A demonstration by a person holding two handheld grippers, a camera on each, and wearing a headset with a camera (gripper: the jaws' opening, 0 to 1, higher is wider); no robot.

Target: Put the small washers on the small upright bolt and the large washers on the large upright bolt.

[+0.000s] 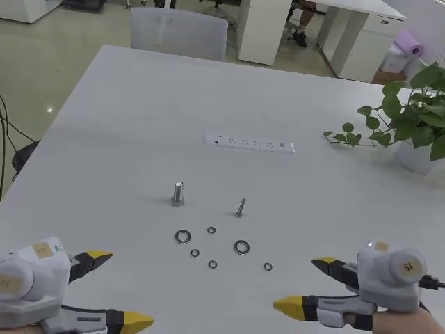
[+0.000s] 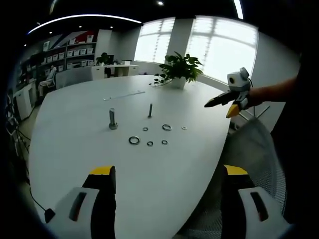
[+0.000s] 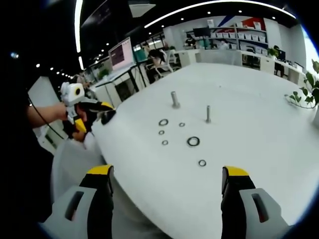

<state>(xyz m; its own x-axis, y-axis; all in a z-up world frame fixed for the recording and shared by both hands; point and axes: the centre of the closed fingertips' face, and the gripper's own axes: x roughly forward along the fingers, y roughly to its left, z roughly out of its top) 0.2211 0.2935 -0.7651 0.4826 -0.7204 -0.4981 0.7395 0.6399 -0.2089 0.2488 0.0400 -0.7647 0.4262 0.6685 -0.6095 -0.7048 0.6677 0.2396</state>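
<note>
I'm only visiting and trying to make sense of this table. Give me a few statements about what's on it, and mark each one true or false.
1. The large bolt and the small bolt both stand upright on the table with nothing threaded on them. True.
2. The right gripper is shut on a washer. False: it is open and empty, and so is the left gripper.
3. Two large washers and four small washers lie loose in front of the bolts. True.
4. The power strip lies between the washers and the grippers. False: it lies beyond the bolts, on the far side.
</note>
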